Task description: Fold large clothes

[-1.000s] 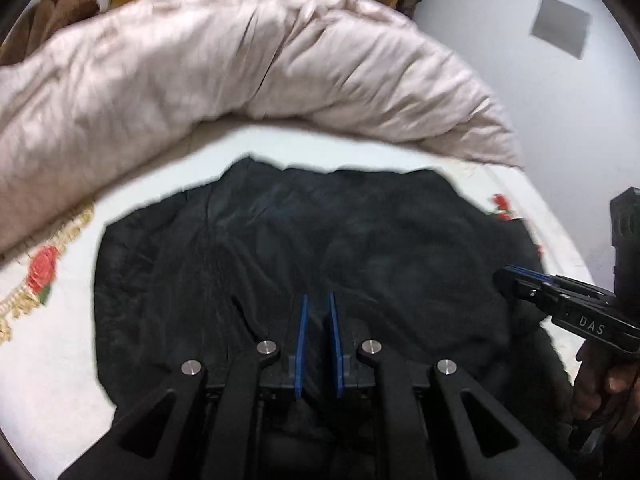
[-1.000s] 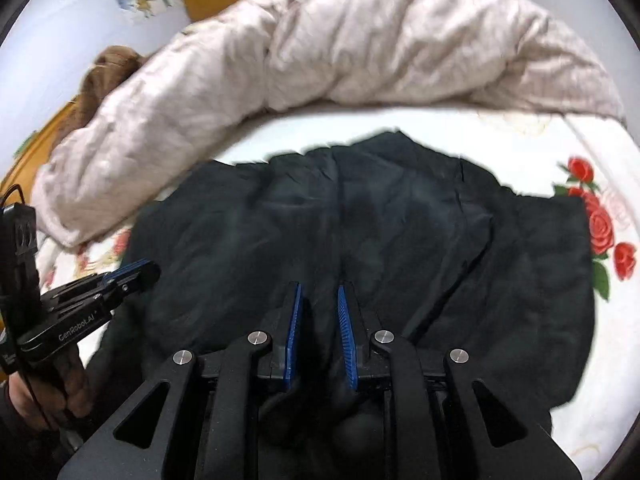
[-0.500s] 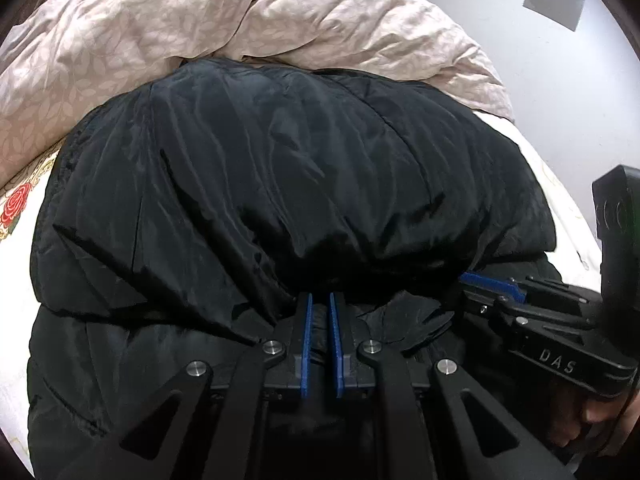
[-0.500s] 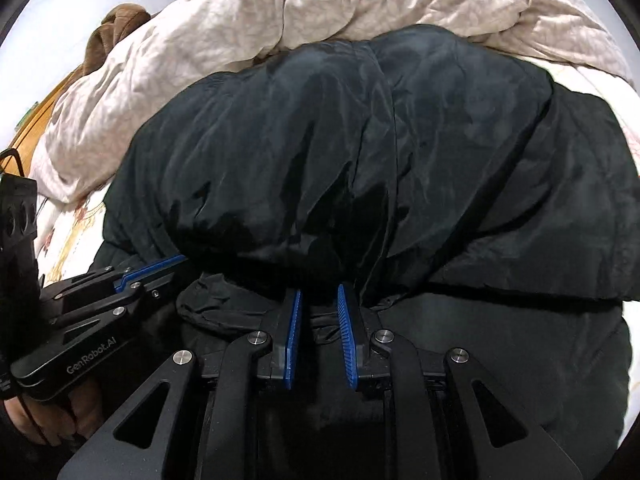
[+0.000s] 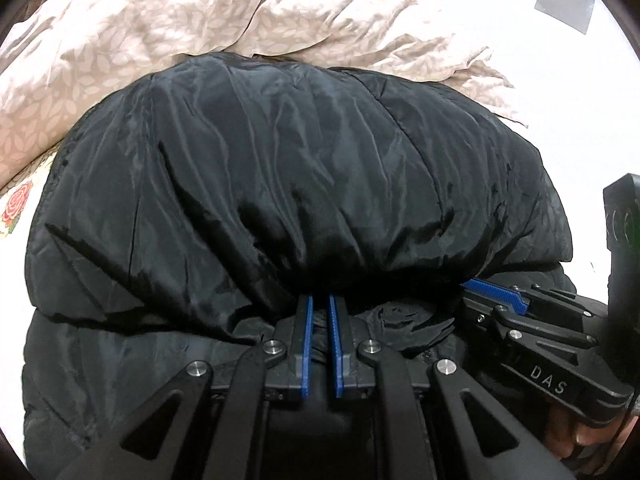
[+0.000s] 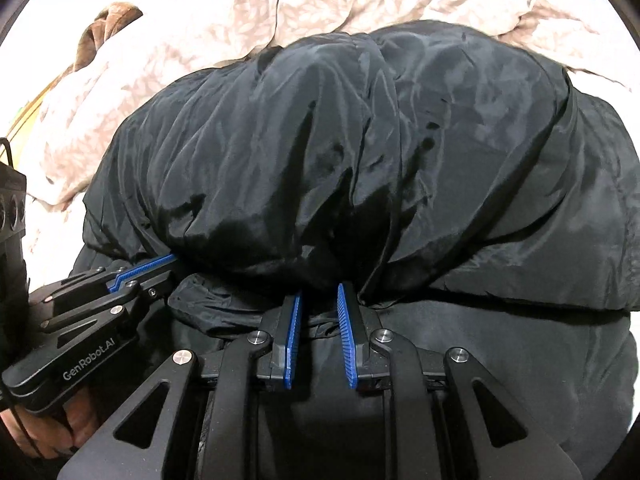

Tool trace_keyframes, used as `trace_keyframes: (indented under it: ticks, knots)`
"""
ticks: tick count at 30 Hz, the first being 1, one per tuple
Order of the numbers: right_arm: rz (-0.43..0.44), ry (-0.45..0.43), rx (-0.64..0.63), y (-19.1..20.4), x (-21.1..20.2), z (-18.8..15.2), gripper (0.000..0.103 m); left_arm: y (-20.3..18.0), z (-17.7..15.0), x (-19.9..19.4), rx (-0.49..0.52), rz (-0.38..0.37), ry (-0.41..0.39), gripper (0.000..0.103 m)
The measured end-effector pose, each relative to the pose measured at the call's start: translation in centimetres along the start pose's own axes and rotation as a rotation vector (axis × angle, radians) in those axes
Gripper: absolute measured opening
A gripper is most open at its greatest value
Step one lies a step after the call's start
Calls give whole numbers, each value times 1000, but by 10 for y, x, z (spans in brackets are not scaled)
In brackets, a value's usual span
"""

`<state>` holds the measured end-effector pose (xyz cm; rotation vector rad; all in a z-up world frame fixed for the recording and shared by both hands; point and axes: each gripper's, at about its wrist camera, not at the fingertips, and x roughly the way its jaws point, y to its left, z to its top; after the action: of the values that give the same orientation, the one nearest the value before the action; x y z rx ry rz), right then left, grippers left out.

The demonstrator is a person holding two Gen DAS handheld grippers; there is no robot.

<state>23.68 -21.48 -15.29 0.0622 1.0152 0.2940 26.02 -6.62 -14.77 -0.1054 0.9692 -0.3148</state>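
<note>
A black padded jacket (image 5: 300,160) lies on the bed, its upper layer folded over towards me into a puffed bulge above a lower layer (image 5: 100,380). My left gripper (image 5: 319,300) is shut on the folded layer's near edge, with fabric pinched between the blue pads. My right gripper (image 6: 320,288) grips the same edge of the jacket (image 6: 360,140), and black cloth fills its slightly wider gap. Each gripper shows in the other's view: the right one (image 5: 492,292) at the right, the left one (image 6: 152,268) at the left, both tips tucked under the bulge.
A crumpled beige duvet (image 5: 200,20) is heaped behind the jacket, also seen as the duvet (image 6: 280,8). The white sheet with a rose print (image 5: 18,204) shows at the left. A brown cloth (image 6: 108,28) lies at the far left. A white wall (image 5: 580,80) stands to the right.
Both grippers have come down towards the bed with the jacket's edge. The jacket, flat and farther off a second ago, now bulges close in a puffed fold. Hardly anything moved in the last half second.
</note>
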Motion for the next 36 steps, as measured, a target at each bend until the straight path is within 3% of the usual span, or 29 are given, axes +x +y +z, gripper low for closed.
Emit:
trace_keyframes:
  ticks: [5,7,8,9,19,23,36]
  knots:
    - [-9,-42,14,11,-37,-3,23,-15,-2,-30,21,4,-1,14]
    - [-16,-66,14,13,-55,-6,36,-19,-6,-46,29,18,-17,35]
    - [-20,-79,15,13,-65,-8,46,-21,-9,-56,26,23,-29,38]
    - [-20,-98,18,13,-77,-13,47,-22,-11,-64,22,24,-38,41]
    - [-59,-189,45,3,-167,-58,47,-22,-54,-154,1,81,-107,41]
    - [-56,-215,66,2,-193,-81,47,-24,-74,-187,-1,98,-135,48]
    - [-99,-238,86,12,-227,-139,47,-27,-129,-224,1,127,-128,49]
